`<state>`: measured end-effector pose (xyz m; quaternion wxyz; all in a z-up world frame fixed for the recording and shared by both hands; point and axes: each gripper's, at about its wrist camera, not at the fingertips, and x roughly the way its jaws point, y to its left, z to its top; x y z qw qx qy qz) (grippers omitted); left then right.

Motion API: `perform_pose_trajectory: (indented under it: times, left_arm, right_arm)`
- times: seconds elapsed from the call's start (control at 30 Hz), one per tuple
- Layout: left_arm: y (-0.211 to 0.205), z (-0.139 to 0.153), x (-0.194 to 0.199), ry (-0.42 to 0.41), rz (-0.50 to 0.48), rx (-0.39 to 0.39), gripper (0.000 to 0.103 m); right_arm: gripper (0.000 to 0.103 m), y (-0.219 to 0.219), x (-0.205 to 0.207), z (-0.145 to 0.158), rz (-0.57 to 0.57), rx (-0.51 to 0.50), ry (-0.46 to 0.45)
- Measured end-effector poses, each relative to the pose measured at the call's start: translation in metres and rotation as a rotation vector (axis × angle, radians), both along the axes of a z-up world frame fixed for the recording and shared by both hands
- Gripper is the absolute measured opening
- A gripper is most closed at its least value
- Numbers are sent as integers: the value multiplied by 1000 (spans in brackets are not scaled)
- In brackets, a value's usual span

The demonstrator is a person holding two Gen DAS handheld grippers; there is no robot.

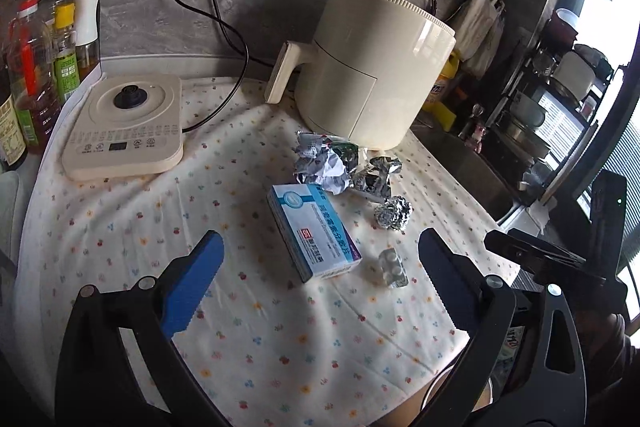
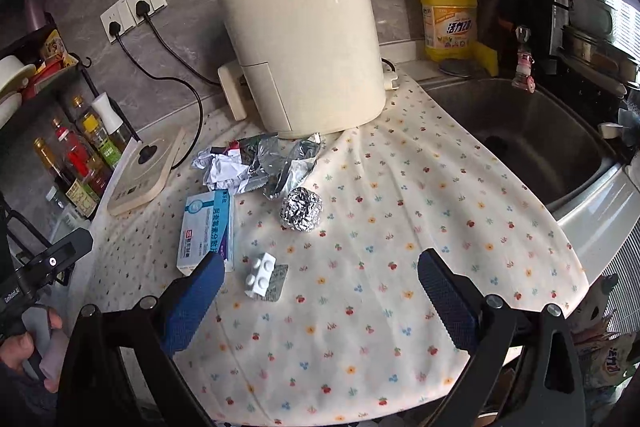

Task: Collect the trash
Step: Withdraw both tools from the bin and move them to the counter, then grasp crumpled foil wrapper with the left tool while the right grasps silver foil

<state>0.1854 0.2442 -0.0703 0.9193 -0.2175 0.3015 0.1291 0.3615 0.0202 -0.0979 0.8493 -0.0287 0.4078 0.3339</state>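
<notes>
Trash lies on a flowered cloth (image 1: 120, 227) (image 2: 400, 227): a blue and white medicine box (image 1: 314, 233) (image 2: 208, 227), a pill blister (image 1: 393, 267) (image 2: 264, 277), a foil ball (image 1: 394, 213) (image 2: 301, 209), crumpled paper (image 1: 322, 167) (image 2: 222, 169) and a torn foil wrapper (image 1: 374, 175) (image 2: 288, 163). My left gripper (image 1: 320, 259) is open, hovering near the box and blister, touching neither. My right gripper (image 2: 320, 279) is open too, with the blister just inside its left finger (image 2: 196, 303). Nothing is held.
A cream air fryer (image 1: 372, 67) (image 2: 308, 47) stands behind the trash. A kettle base (image 1: 124, 127) (image 2: 146, 171) and oil bottles (image 1: 36, 67) (image 2: 80, 155) are at the left. A steel sink (image 2: 528, 135) and yellow detergent bottle (image 2: 450, 15) lie right. Cables (image 1: 224, 23) run to wall sockets.
</notes>
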Motion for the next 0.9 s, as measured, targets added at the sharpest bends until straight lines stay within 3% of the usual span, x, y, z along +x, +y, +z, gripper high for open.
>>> perform_pose_trajectory:
  times: [0.27,0.47,0.83,0.9]
  left_arm:
    - [19,-10,33,-9,-78,-30,96]
    - [30,-18,64,-6,-114,-66,86]
    - [62,-37,136,19,-159,-137,76]
    - [64,-42,148,23,-173,-137,69]
  right_arm:
    - [76,27,12,-9,14,-19,41]
    - [58,38,26,-16,24,-50,66]
    - [54,68,58,-24,21,-80,87]
    - [52,77,65,-26,26,-88,91]
